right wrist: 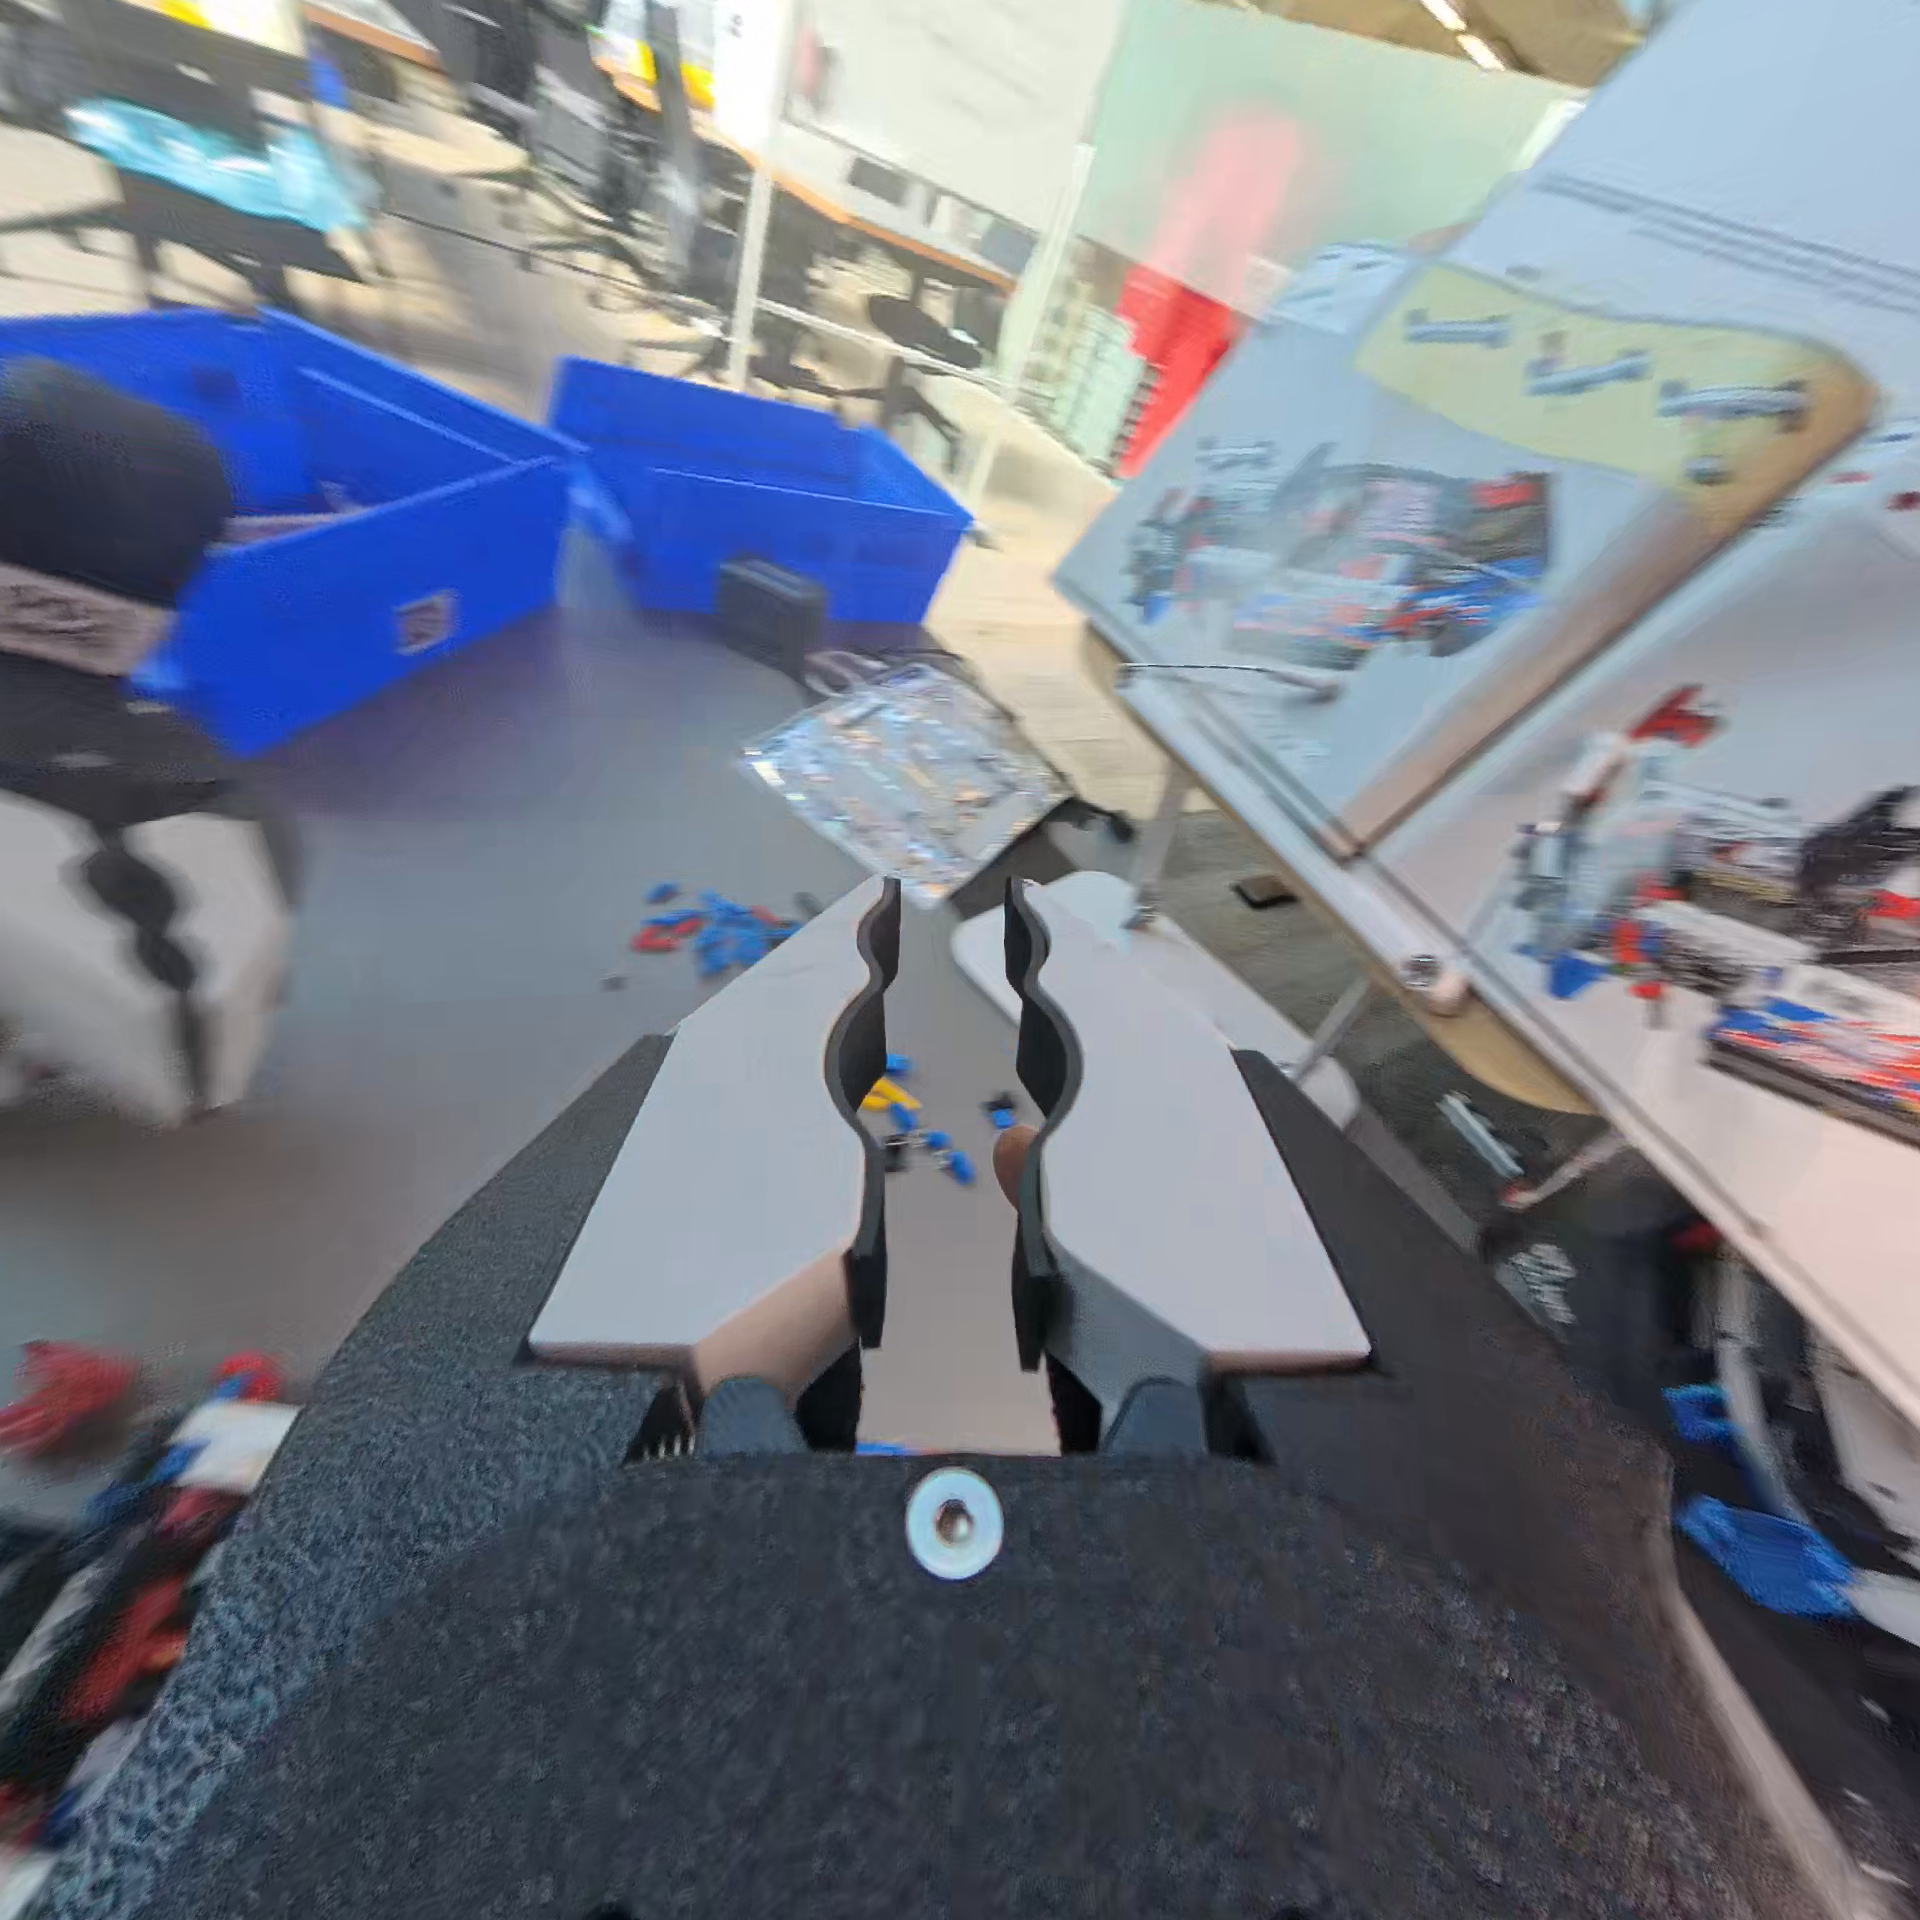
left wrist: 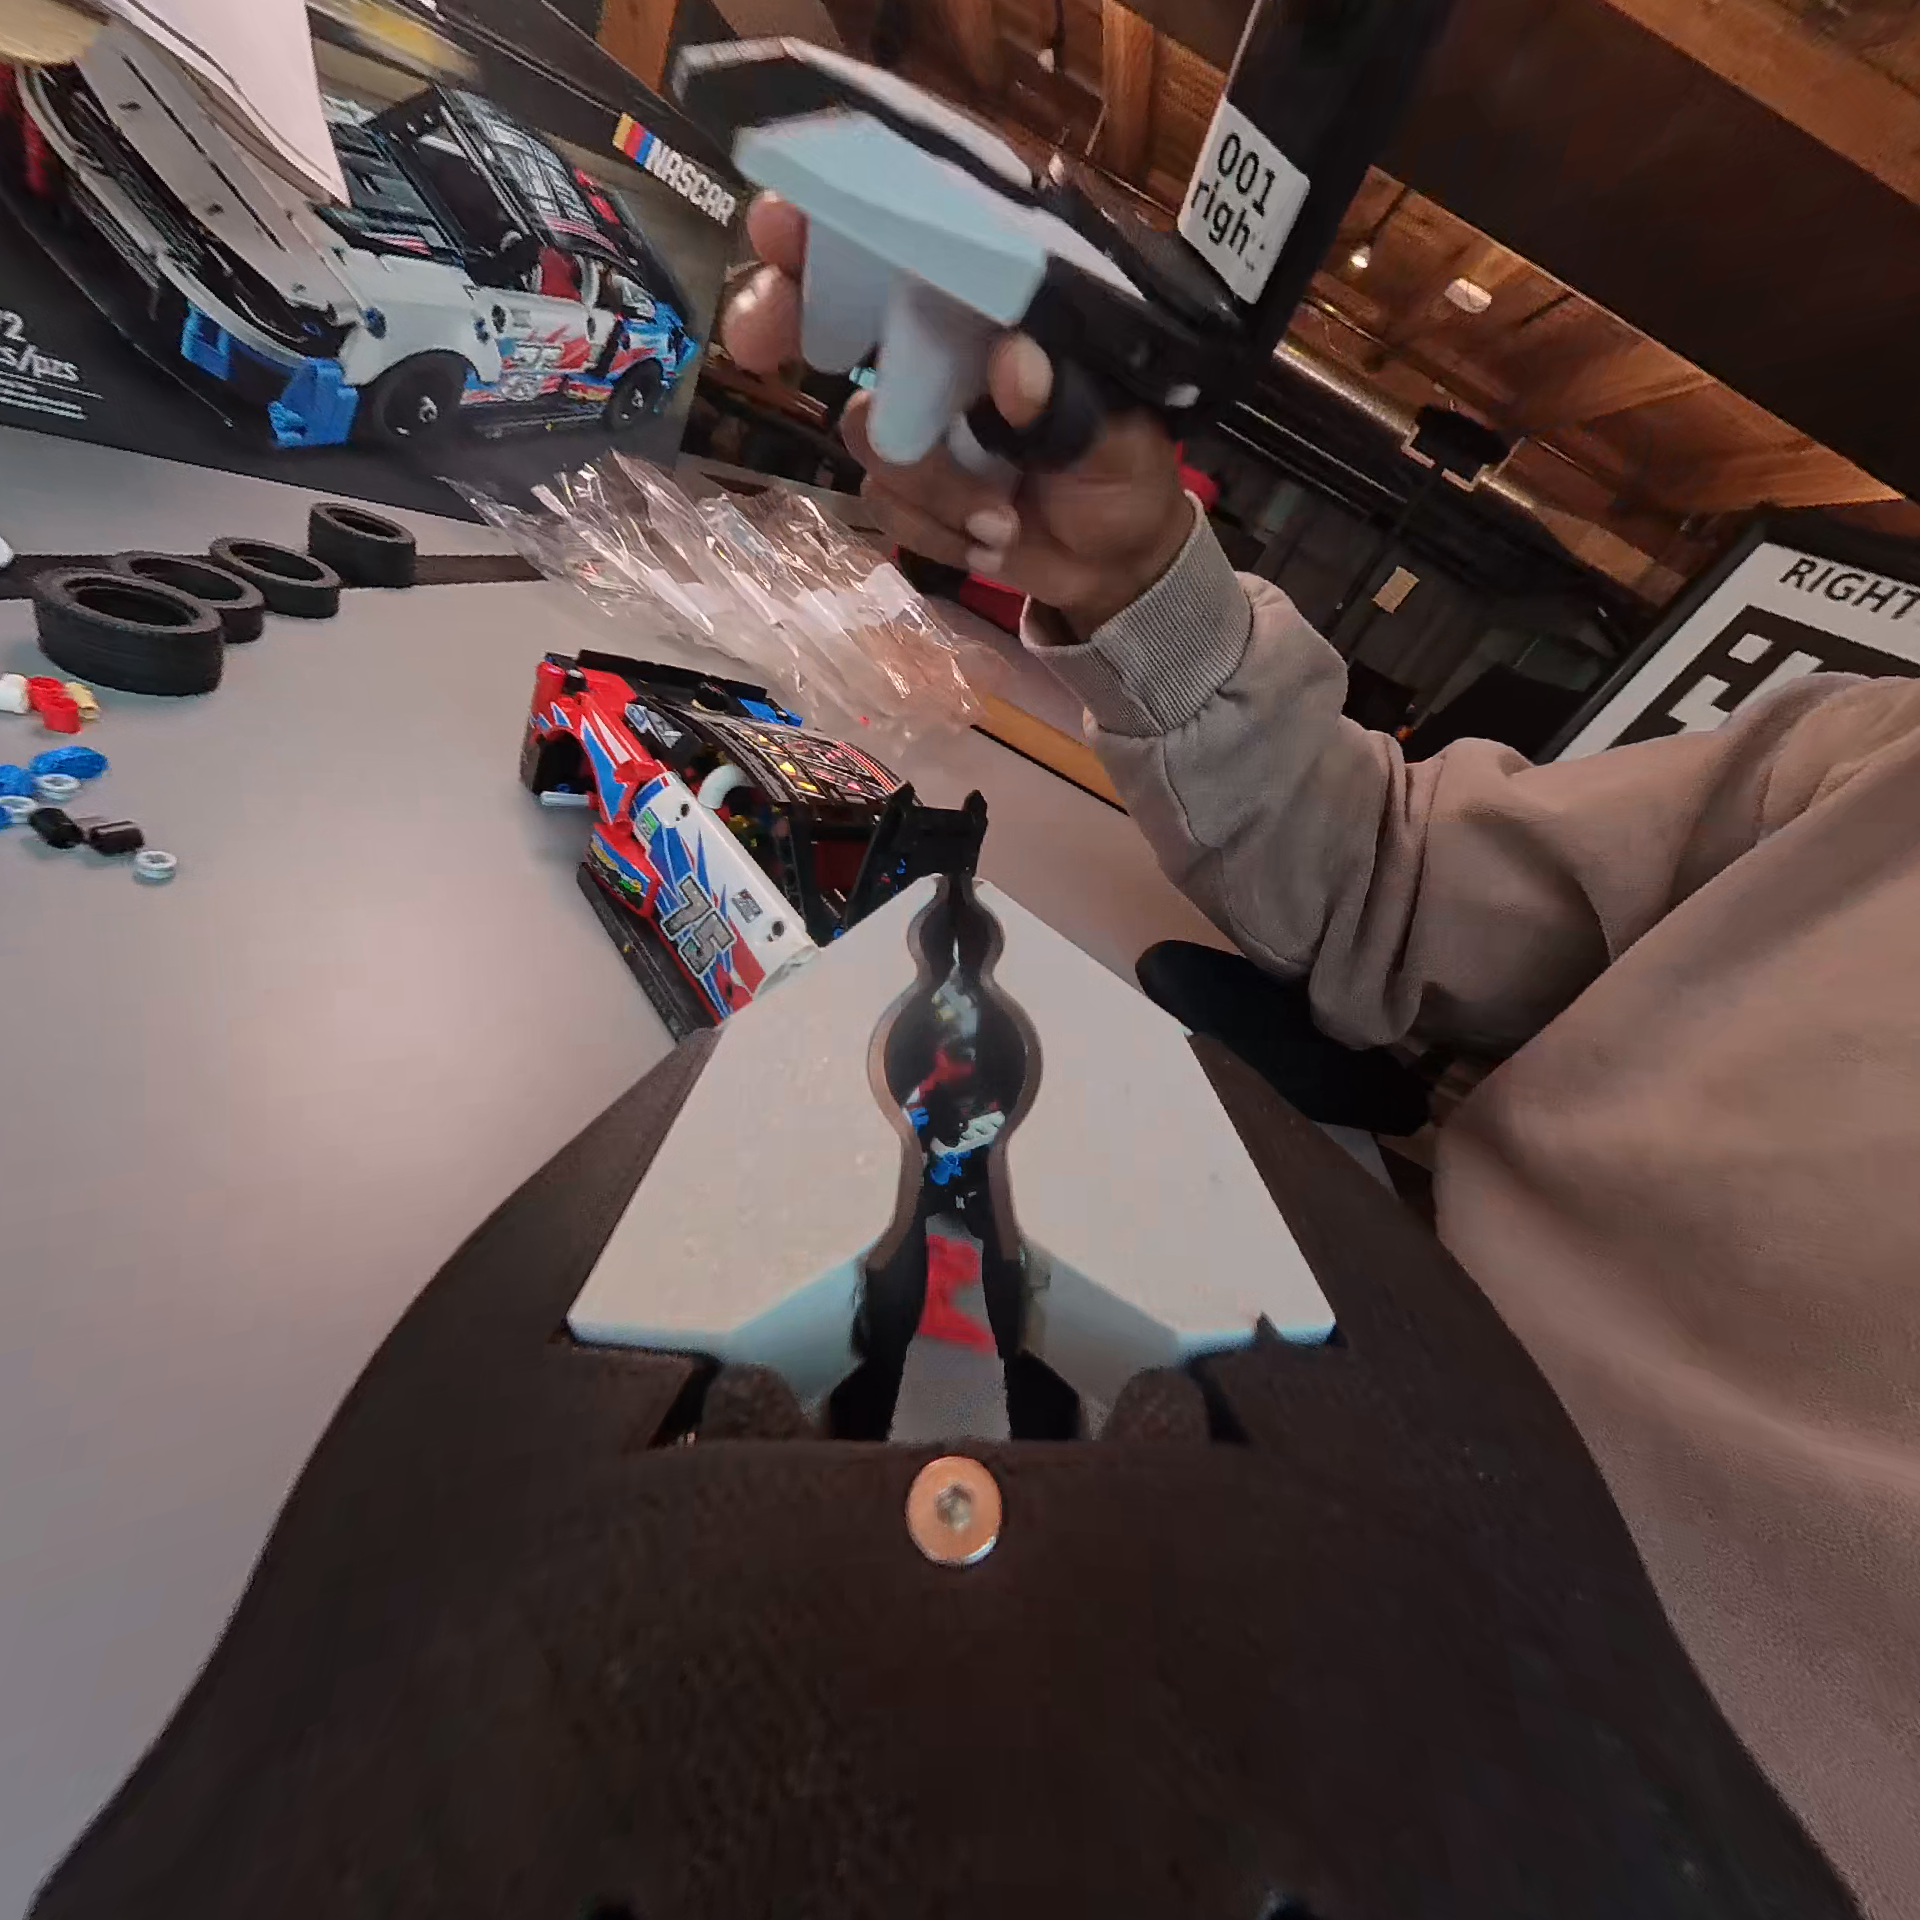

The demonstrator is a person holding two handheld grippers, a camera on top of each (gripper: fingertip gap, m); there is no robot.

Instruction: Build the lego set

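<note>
Your left gripper (left wrist: 961,904) is pinched tight on a black strut at the rear of the car (left wrist: 686,821), which lies on the grey table (left wrist: 312,1039) just ahead of its tips. Your right gripper (right wrist: 943,914) is raised clear of the table, jaws a narrow gap apart, holding nothing. The car looks well along — printed side panels and roof are on — but four tyres (left wrist: 197,603) sit in a row well apart from it, with small loose pieces (left wrist: 62,800) nearby, so wheels at least remain. There is open table left of the car; crumpled plastic bags (left wrist: 748,592) and the box (left wrist: 395,270) crowd the far edge.
</note>
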